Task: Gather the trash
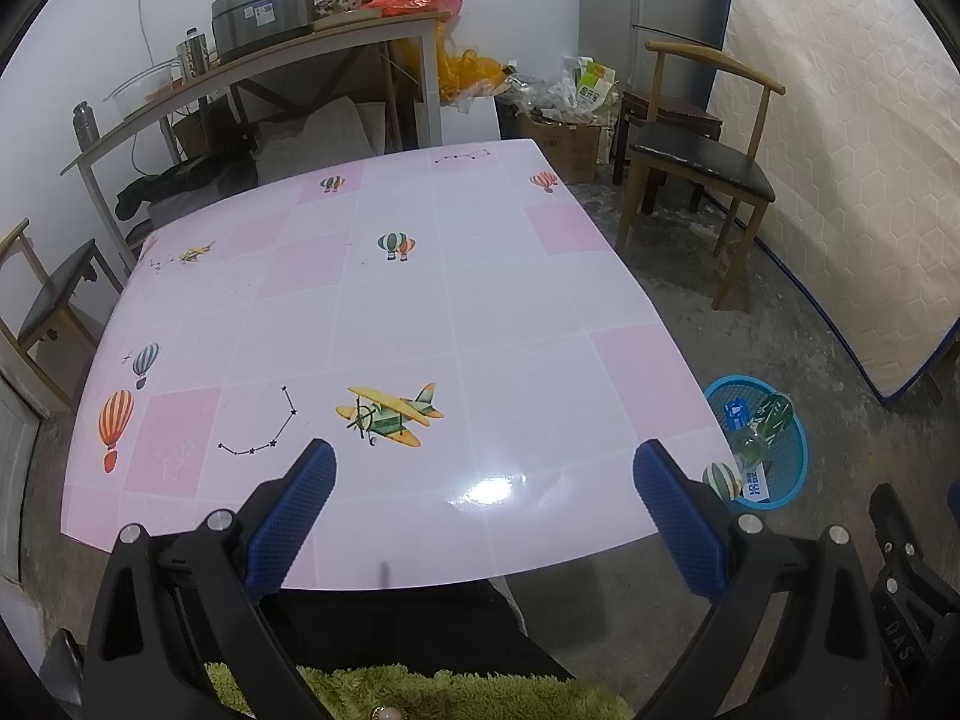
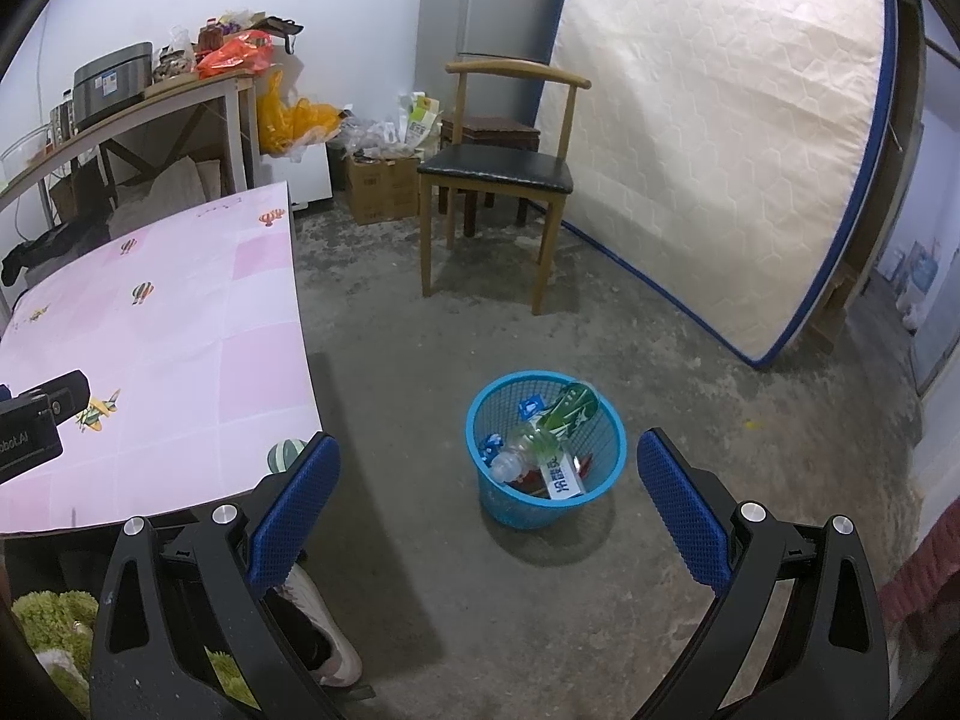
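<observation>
Where the floor lies ahead of the right tool (image 2: 487,483): blue mesh basket (image 2: 498,501) holding a clear bottle (image 2: 521,450), green wrapper (image 2: 573,405) and white carton (image 2: 564,480). Right tool released, empty, above it. Left tool (image 1: 485,495) released, empty, over the pink table (image 1: 420,312); basket off its right side.

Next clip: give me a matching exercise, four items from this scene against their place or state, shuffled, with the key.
Items:
1. blue mesh bin
2. plastic bottle
3. wooden chair
4. left gripper

Places or states:
A. beside the leaning mattress
B. open, over the pink table
C. on the floor by the table
D. lying inside the bin

Pairs: 1-C, 2-D, 3-A, 4-B
</observation>
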Demonstrator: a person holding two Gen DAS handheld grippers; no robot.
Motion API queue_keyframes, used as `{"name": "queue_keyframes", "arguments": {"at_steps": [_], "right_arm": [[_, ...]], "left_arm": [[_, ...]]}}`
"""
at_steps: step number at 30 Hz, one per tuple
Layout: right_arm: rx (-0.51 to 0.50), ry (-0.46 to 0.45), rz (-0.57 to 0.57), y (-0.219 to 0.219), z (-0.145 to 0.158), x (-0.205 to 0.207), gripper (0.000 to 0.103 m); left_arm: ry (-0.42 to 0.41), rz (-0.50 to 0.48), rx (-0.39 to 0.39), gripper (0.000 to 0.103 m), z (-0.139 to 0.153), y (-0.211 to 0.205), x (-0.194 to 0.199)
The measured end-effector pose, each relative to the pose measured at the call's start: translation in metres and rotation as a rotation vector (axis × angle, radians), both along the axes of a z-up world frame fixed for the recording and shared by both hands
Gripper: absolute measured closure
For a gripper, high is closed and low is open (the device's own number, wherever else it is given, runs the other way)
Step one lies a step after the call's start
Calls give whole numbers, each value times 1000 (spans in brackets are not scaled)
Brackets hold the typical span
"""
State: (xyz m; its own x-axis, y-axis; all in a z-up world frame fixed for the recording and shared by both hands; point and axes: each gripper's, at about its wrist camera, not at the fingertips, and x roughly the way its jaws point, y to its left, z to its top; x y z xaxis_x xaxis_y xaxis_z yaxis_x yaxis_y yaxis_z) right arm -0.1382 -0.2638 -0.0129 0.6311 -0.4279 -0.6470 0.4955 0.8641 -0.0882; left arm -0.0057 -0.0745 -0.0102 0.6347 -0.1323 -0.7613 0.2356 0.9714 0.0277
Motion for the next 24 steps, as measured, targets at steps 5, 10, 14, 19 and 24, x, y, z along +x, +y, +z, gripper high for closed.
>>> {"name": "queue_keyframes", "arguments": {"at_steps": [5,10,14,19,24], "right_arm": [[0,-1,3,1,0,1,8],[-3,1,9,3,1,6,8],[-3,1,9,3,1,5,8],[-1,2,9,4,1,5,8],[0,2,9,5,0,4,8]], "left_arm": [[0,1,-1,6,0,0,0],[-1,0,0,6,1,-1,0],[0,1,-2,6,1,-1,0],[0,1,-1,6,1,-1,0],[12,-2,-6,6,1,-2,1]]}}
